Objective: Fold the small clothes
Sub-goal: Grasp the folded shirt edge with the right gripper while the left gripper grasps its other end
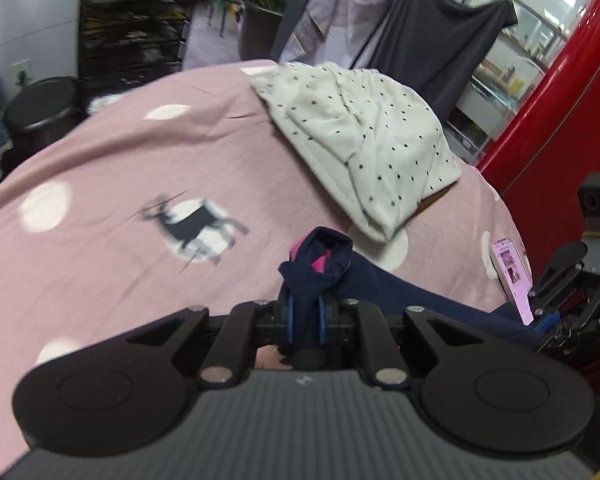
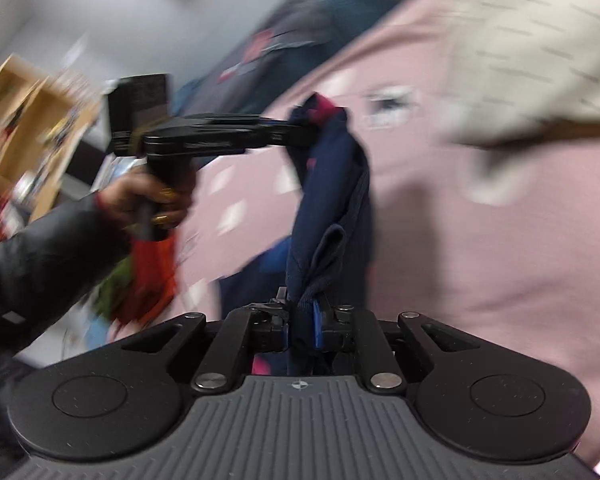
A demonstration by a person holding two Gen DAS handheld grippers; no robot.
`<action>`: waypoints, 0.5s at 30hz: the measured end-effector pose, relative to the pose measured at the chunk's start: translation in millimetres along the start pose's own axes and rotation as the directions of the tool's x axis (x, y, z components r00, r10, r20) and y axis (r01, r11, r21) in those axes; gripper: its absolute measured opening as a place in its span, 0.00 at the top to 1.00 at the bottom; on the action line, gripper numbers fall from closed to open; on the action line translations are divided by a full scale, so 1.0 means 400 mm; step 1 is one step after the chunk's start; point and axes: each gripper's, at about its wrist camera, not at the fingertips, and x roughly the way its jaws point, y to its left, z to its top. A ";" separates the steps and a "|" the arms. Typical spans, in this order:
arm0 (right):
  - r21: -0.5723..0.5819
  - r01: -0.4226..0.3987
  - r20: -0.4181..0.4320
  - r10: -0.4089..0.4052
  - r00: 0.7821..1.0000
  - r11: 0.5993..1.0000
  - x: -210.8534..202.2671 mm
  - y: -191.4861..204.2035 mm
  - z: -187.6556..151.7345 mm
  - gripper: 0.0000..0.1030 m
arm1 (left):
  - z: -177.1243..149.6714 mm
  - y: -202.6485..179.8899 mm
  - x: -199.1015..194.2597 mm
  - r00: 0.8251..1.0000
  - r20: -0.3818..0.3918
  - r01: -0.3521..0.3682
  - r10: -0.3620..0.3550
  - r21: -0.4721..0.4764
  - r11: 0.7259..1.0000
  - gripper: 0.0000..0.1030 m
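Stretching between both jaws, navy garment (image 2: 332,200) (pink trim), long axis running left-right

Left gripper (image 1: 305,312) clamped on navy garment (image 1: 320,264); right gripper (image 2: 302,320) likewise clamped; left hand (image 2: 156,200) at nine o'clock, sleeve dark.
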 end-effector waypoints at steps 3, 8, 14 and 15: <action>-0.081 -0.113 -0.114 0.103 0.988 0.990 0.085 0.099 -0.001 0.81 | -0.136 0.045 -0.136 0.999 0.019 -0.033 0.034 -0.064 0.997 0.89; -0.164 -0.220 -0.329 0.157 0.931 0.962 0.288 0.226 -0.044 0.81 | -0.388 0.125 -0.259 0.990 -0.051 -0.140 0.132 -0.229 0.963 0.88; -0.246 -0.168 -0.509 0.020 0.861 0.955 0.520 0.280 -0.135 0.66 | -0.615 0.215 -0.244 0.950 -0.184 -0.311 0.254 -0.452 0.836 0.70; -0.264 -0.169 -0.538 0.001 0.843 0.949 0.546 0.287 -0.154 0.58 | -0.647 0.221 -0.242 0.946 -0.194 -0.323 0.261 -0.487 0.812 0.60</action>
